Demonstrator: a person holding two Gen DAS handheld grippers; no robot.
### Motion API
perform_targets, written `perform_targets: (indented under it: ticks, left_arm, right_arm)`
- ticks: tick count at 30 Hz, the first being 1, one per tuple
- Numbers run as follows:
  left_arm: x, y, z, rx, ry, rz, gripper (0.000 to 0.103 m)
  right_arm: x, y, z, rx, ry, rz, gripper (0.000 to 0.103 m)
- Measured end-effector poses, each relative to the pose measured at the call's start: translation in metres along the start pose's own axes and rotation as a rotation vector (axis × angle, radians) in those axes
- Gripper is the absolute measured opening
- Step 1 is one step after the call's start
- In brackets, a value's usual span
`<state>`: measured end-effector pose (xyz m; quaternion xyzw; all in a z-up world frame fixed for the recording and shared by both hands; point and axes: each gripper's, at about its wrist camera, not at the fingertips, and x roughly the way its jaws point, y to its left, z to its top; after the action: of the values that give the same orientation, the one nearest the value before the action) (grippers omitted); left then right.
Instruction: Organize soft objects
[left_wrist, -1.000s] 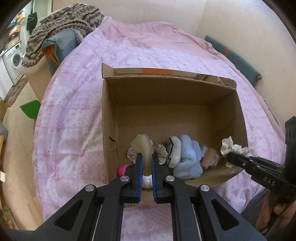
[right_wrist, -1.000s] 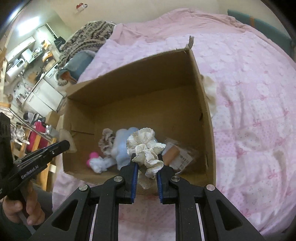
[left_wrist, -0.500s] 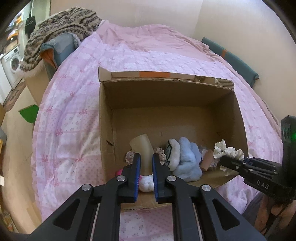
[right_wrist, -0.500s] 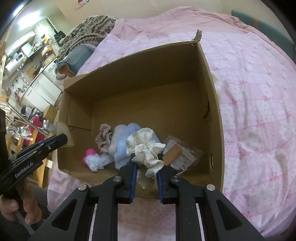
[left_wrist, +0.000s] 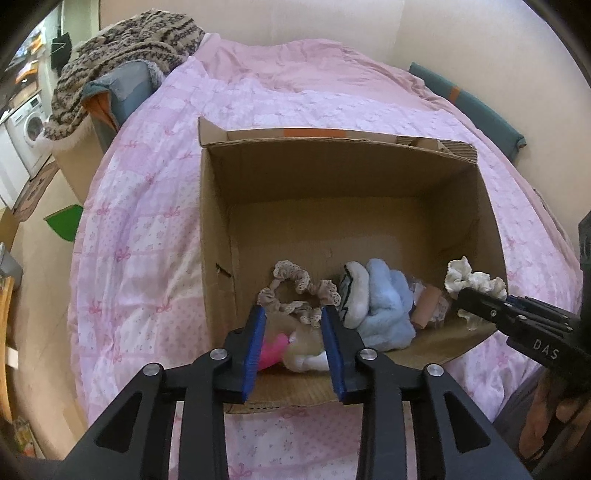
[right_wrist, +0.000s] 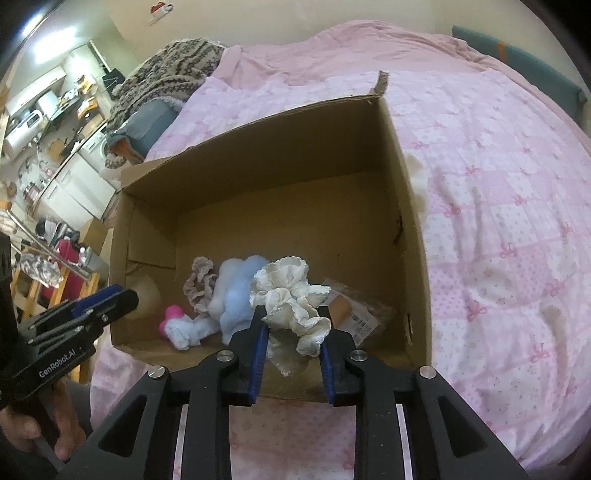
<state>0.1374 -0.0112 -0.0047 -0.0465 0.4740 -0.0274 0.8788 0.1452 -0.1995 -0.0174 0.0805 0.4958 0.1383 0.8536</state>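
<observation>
An open cardboard box lies on the pink bed. Inside it are a beige lace scrunchie, a light blue plush, a pink and white soft piece and a beige soft item. My left gripper is open above the box's near left corner, with the beige item lying below it. My right gripper has widened jaws with a cream ruffled scrunchie still between them, over the box's near edge. The cream scrunchie also shows in the left wrist view.
A wrapped packet lies in the box at the right. The pink quilt spreads around the box. A knitted blanket on a blue bundle sits at the bed's far left. The bed edge drops to the floor on the left.
My left gripper opened and the beige item dropped into the box. My right gripper's jaws widened around the cream scrunchie. Both grippers moved closer over the box.
</observation>
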Motion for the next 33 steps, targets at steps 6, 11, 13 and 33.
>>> perform_targets:
  ticks: [6,11,13,33]
  left_arm:
    - [-0.011,0.0,0.002,-0.006,-0.057,0.005,0.061]
    - [-0.016,0.002,0.005,-0.005,-0.073,0.022,0.061]
    - [-0.021,0.003,0.007,-0.012,-0.086,0.031,0.061]
    - [-0.118,0.013,-0.02,-0.039,-0.286,0.124,0.09]
  right_arm:
    - [-0.004,-0.004,0.003,0.027,-0.025,0.013,0.07]
    - [-0.017,-0.008,0.006,0.038,-0.077,0.032,0.074]
    - [-0.024,-0.009,0.007,0.042,-0.098,0.034,0.074]
    - [-0.105,0.021,-0.01,-0.045,-0.265,0.008,0.103]
